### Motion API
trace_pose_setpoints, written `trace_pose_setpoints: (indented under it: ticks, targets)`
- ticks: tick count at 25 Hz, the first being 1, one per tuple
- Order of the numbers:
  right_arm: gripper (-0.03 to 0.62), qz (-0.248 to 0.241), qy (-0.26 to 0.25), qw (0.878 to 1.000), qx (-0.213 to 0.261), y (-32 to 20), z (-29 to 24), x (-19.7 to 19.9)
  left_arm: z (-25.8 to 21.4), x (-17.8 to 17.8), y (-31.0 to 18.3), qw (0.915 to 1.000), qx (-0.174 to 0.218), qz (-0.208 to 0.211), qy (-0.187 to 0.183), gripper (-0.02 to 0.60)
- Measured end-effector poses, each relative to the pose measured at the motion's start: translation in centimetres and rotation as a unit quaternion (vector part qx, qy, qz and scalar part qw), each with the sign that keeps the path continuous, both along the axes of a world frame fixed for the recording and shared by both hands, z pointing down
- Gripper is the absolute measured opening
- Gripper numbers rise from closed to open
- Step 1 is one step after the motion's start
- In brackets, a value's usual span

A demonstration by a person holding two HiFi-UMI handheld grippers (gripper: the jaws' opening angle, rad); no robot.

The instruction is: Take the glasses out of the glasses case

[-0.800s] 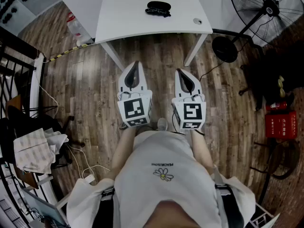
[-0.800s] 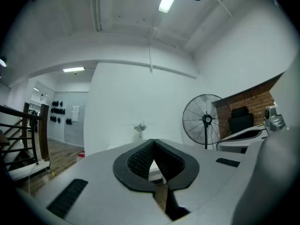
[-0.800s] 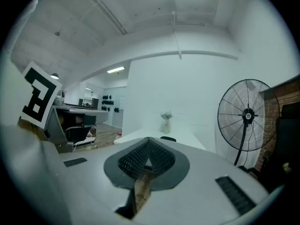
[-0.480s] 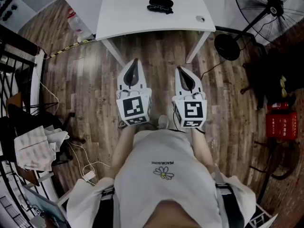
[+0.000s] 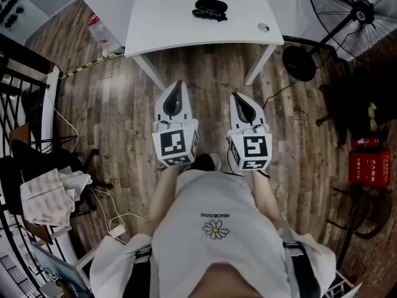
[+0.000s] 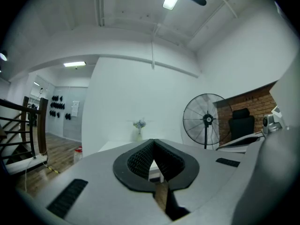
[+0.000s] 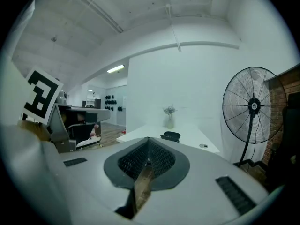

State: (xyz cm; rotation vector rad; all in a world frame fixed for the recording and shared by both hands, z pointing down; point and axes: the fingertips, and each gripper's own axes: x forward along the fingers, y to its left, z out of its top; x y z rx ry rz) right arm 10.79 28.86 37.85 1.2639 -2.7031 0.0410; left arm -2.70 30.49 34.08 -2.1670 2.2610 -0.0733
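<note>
The black glasses case (image 5: 209,6) lies shut near the far edge of the white table (image 5: 161,23); in the right gripper view the case (image 7: 171,136) shows small and far ahead. Whether glasses lie by it I cannot tell. Both grippers hang side by side over the wooden floor, well short of the table. My left gripper (image 5: 178,84) is shut with nothing between its jaws, its tips (image 6: 153,141) meeting. My right gripper (image 5: 237,95) is likewise shut and empty, its tips (image 7: 148,138) together.
A small round disc (image 5: 264,27) lies on the table's right corner and a vase of flowers (image 7: 169,120) stands at its far edge. A standing fan (image 5: 356,11) is at the right. A railing and chair with cloth (image 5: 43,194) are at the left, red boxes (image 5: 367,166) at the right.
Both grippers stay shut and side by side, shifted only slightly. A dark shoe now shows on the floor just below and between them.
</note>
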Motion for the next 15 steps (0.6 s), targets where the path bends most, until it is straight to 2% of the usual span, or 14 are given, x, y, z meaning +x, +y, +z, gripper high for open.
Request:
trace_pose_setpoints:
  ticks: [9,15]
  targets:
    - [0.009,-0.041,0.01,0.999,-0.014,-0.8,1.1,-0.9,-0.7,-1.1,-1.2,0.9997,0.018,-0.016,-0.003,0.014]
    - [0.009,-0.033,-0.003,0.999,-0.012,-3.1,0.4,-0.3,-2.0,-1.8,-3.2,0.9991,0.033,-0.024,-0.013,0.014]
